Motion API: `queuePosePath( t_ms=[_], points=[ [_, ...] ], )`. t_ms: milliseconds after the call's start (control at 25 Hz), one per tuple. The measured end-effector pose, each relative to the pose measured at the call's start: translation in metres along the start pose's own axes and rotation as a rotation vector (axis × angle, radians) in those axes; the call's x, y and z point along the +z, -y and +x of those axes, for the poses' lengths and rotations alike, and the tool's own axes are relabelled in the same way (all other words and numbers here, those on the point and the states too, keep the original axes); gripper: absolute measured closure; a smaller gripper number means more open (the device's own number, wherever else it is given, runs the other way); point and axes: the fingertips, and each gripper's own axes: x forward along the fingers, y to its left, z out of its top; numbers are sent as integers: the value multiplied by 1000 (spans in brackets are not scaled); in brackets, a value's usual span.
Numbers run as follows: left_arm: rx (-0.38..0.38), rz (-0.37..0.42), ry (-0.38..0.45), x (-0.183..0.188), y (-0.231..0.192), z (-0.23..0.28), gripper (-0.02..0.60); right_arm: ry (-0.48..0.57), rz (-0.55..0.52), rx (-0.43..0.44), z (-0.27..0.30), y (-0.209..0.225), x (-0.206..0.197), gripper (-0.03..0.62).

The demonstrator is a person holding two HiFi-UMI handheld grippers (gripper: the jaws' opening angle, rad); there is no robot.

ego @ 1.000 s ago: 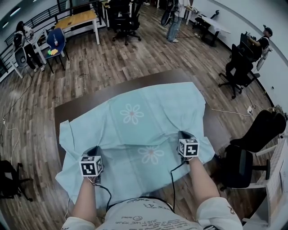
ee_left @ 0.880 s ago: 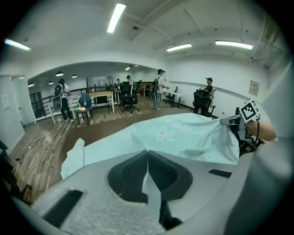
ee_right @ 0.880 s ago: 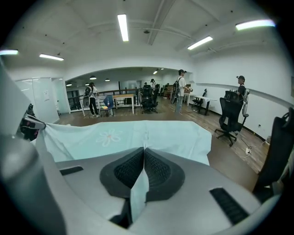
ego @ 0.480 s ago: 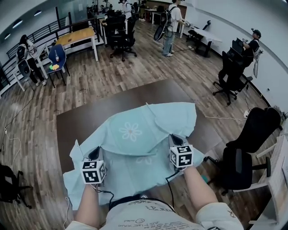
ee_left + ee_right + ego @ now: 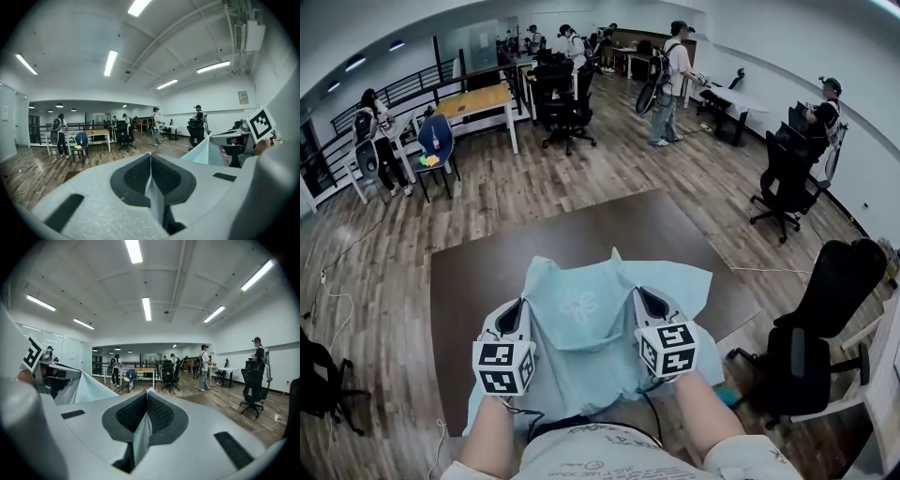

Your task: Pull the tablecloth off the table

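Note:
A light blue tablecloth (image 5: 581,314) with a white flower print lies bunched over the near half of the dark brown table (image 5: 487,272). My left gripper (image 5: 521,306) is shut on the cloth's near left part, and a thin fold of tablecloth (image 5: 153,192) shows pinched between its pads. My right gripper (image 5: 641,294) is shut on the near right part, with a sliver of tablecloth (image 5: 140,432) between its pads. Both grippers are lifted and tilted up, so their views look across the room. The cloth hangs down from them over the table's near edge.
Black office chairs (image 5: 811,319) stand close at the right of the table. Further back are other chairs (image 5: 567,108), a wooden desk (image 5: 483,98) and several people (image 5: 667,80) on the wood floor. Cables (image 5: 328,309) lie on the floor at the left.
The cloth was spread over most of the table; it has been dragged toward me and bunched up. Both grippers have risen and drawn closer together, and the far tabletop is now bare.

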Motion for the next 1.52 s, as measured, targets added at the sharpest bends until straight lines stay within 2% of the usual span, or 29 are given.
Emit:
queuePosePath(
  t_ms=[200, 360, 880, 1520],
  points=[
    [-9, 37, 59, 28, 18, -6, 572, 101, -2, 39, -5, -28, 40, 579],
    [-10, 42, 86, 37, 26, -5, 572, 128, 26, 55, -1, -37, 53, 579],
    [-8, 51, 71, 34, 36, 8, 572, 110, 46, 70, 2, -35, 48, 580],
    [9, 44, 47, 21, 23, 11, 571, 89, 54, 78, 10, -40, 41, 579]
  ],
)
